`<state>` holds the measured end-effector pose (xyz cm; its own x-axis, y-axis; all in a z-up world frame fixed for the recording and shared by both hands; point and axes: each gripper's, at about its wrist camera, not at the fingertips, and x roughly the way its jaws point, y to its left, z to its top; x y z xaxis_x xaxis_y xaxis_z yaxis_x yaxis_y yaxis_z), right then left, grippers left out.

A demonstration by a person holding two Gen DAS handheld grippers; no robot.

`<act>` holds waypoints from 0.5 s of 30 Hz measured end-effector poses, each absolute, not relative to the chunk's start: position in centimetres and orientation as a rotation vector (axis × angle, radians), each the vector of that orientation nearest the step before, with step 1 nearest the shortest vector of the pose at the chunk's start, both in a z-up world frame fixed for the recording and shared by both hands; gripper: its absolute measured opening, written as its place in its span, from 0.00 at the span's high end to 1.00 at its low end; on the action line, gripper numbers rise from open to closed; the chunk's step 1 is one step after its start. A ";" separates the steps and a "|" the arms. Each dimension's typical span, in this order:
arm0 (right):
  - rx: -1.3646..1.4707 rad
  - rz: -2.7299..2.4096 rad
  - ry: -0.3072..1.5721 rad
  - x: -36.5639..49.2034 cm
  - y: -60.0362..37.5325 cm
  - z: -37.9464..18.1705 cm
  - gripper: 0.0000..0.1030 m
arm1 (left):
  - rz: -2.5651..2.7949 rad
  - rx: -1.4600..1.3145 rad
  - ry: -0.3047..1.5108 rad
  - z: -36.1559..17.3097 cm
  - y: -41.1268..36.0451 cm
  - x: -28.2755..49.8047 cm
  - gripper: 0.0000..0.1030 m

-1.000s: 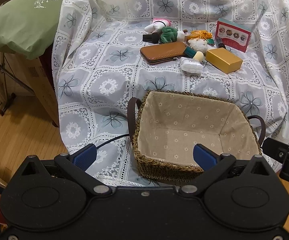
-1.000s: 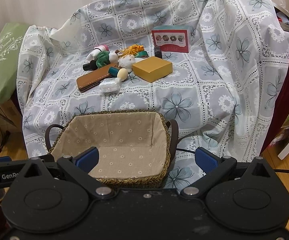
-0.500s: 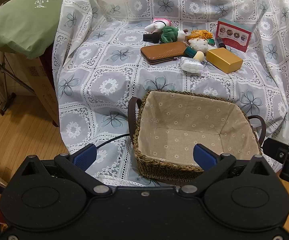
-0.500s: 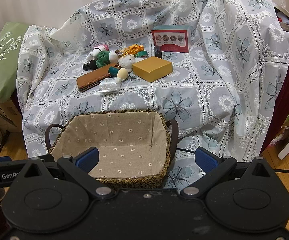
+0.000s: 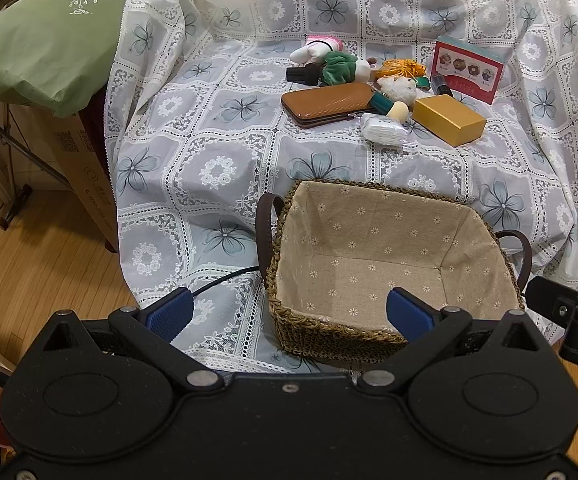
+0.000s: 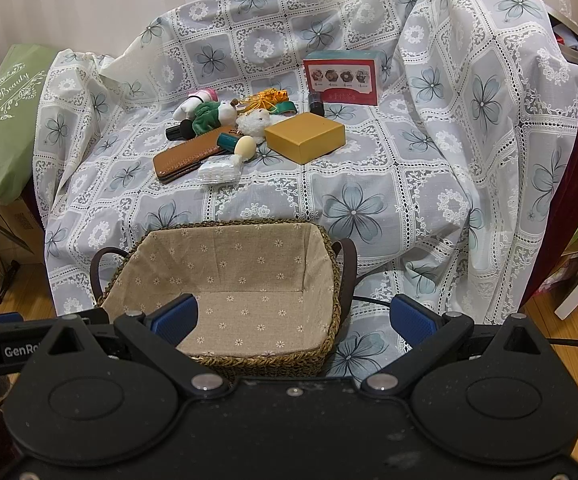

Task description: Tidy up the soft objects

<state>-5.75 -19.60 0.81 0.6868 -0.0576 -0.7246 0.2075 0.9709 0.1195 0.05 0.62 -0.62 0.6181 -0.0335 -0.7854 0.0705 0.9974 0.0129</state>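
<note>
A woven basket (image 5: 313,326) (image 6: 331,248) with a beige flowered lining stands empty at the near edge of the cloth-covered surface. Behind it lies a heap of small things: a white and pink plush (image 5: 316,47) (image 6: 193,103), a green scrunchie (image 5: 338,67) (image 6: 205,115), a fluffy white toy (image 5: 399,89) (image 6: 253,122), an orange tassel (image 5: 401,67) (image 6: 267,98) and a white packet (image 5: 381,130) (image 6: 217,170). My left gripper (image 5: 289,312) is open and empty at the basket's near left corner. My right gripper (image 6: 294,319) is open and empty over the basket's near right side.
In the heap also lie a brown wallet (image 5: 325,103) (image 6: 185,156), a yellow box (image 5: 449,120) (image 6: 305,136), a red picture box (image 5: 468,70) (image 6: 341,78) and a makeup brush (image 6: 237,145). A green pillow (image 5: 45,32) lies at the left. A black cable (image 5: 225,278) runs beside the basket.
Both grippers have crept slightly forward and up; the basket and the heap sit slightly lower in view. Both stay open and empty.
</note>
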 end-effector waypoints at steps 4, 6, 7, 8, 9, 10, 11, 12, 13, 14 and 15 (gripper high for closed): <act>0.199 -0.149 0.802 -5.8 -19.6 0.8 0.00 | -0.059 0.043 0.903 -0.7 0.7 0.0 0.03; 0.199 -0.150 0.802 -5.8 -19.6 0.8 0.01 | -0.058 0.041 0.905 -0.9 0.8 -0.1 0.03; 0.199 -0.149 0.802 -5.8 -19.6 0.8 0.01 | -0.058 0.041 0.906 -0.9 0.8 -0.1 0.03; 0.198 -0.149 0.803 -5.7 -19.6 0.8 0.01 | -0.058 0.041 0.907 -1.0 0.8 -0.2 0.03; 0.198 -0.149 0.804 -5.7 -19.5 0.8 0.01 | -0.058 0.040 0.908 -1.0 0.8 -0.1 0.03; 0.198 -0.148 0.804 -5.7 -19.5 0.8 0.01 | -0.059 0.039 0.910 -1.0 0.8 -0.2 0.03; 0.198 -0.146 0.805 -5.7 -19.5 0.7 0.01 | -0.058 0.038 0.912 -1.0 0.8 -0.1 0.03; 0.197 -0.145 0.807 -5.7 -19.5 0.7 0.01 | -0.058 0.037 0.915 -0.9 0.7 0.0 0.03; 0.197 -0.145 0.809 -5.7 -19.6 0.6 0.01 | -0.059 0.036 0.918 -0.9 0.7 0.1 0.03; 0.196 -0.143 0.810 -5.6 -19.4 0.5 0.01 | -0.059 0.034 0.920 -0.9 0.7 0.1 0.03; 0.196 -0.142 0.811 -5.7 -19.4 0.5 0.01 | -0.059 0.032 0.923 -0.8 0.7 0.2 0.03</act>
